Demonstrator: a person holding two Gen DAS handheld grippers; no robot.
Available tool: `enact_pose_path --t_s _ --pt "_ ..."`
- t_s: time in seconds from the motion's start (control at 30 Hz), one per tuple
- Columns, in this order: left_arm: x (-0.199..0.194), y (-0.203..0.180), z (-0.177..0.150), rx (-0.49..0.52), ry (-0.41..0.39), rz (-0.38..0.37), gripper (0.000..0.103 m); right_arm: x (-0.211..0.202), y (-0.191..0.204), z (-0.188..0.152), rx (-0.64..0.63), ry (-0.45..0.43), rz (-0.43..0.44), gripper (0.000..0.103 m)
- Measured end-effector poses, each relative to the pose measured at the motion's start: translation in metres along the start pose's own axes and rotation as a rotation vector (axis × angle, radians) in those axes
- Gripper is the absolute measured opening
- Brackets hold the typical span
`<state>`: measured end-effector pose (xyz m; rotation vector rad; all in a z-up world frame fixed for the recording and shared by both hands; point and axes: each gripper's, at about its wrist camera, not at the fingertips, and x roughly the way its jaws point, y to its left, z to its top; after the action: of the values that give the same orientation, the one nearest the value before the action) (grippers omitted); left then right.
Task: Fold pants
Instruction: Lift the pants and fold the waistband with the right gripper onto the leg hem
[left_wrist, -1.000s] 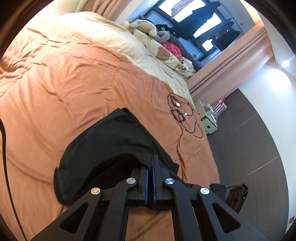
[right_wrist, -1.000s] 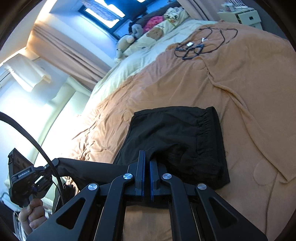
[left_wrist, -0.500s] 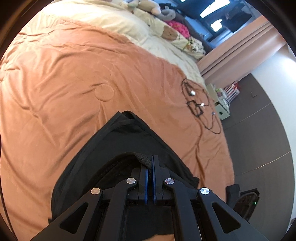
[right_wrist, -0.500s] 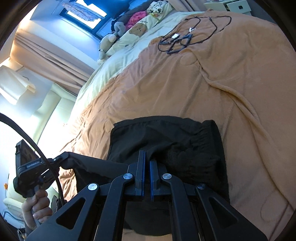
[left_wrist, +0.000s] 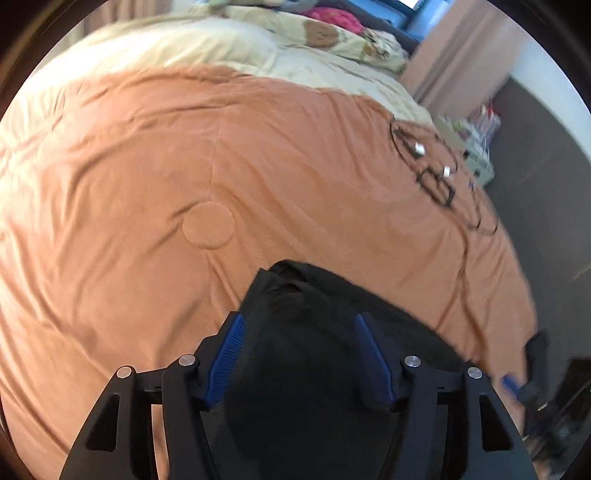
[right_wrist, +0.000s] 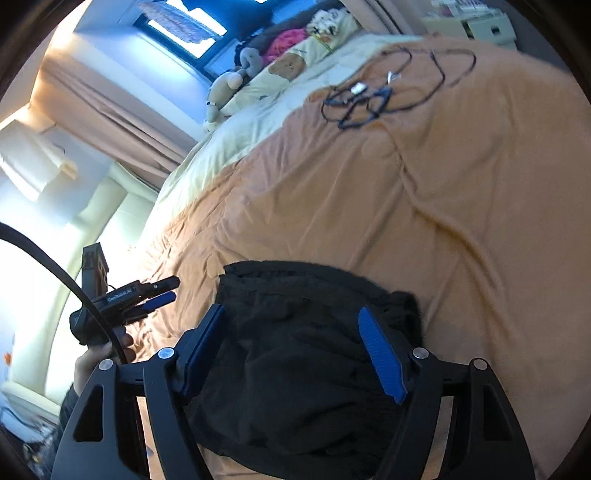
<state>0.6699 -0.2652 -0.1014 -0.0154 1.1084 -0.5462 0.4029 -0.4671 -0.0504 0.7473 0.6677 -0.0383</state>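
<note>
The black pants lie folded in a compact pile on the orange blanket. My left gripper is open, its blue-padded fingers spread over the near part of the pile, holding nothing. In the right wrist view the pants lie just ahead, and my right gripper is open above them and empty. The left gripper also shows in the right wrist view, open, at the pile's left side, held by a hand.
A tangle of black cables lies on the blanket far right; it also shows in the right wrist view. Cream bedding, pillows and plush toys are at the bed's head. Dark floor runs along the bed's right edge.
Both grippers were shut on the pants' fabric. They have carried it forward over the pile, then opened and let it go. The folded pile is now smaller.
</note>
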Motion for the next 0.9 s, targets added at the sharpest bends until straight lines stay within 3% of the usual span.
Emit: enact_pose_path --t_s 0.23,0.4,0.53,0.63,0.73,0.8,0.9 --pt "0.033 -0.018 -0.011 0.233 0.044 0.100 0.064 0.002 -0.015 -0.012 -0.019 0.060 -0.155 0.073" --pt "0.063 -0.021 -0.014 0.332 0.060 0.169 0.064 0.011 -0.016 -0.016 -0.033 0.110 -0.171 0.072" --pt "0.080 -0.023 -0.012 0.382 0.054 0.201 0.064 0.018 -0.016 -0.010 -0.056 0.130 -0.183 0.063" --pt "0.092 -0.029 -0.012 0.430 0.044 0.236 0.064 0.025 -0.023 -0.007 -0.042 0.142 -0.184 0.047" --pt "0.102 -0.033 -0.013 0.459 0.037 0.256 0.042 0.033 -0.027 -0.004 -0.034 0.146 -0.186 0.035" --pt "0.107 -0.033 -0.012 0.466 0.034 0.284 0.018 0.034 -0.026 -0.004 -0.054 0.139 -0.198 0.020" --pt "0.101 -0.033 -0.006 0.447 0.001 0.281 0.010 0.030 -0.022 -0.005 -0.073 0.107 -0.198 0.010"
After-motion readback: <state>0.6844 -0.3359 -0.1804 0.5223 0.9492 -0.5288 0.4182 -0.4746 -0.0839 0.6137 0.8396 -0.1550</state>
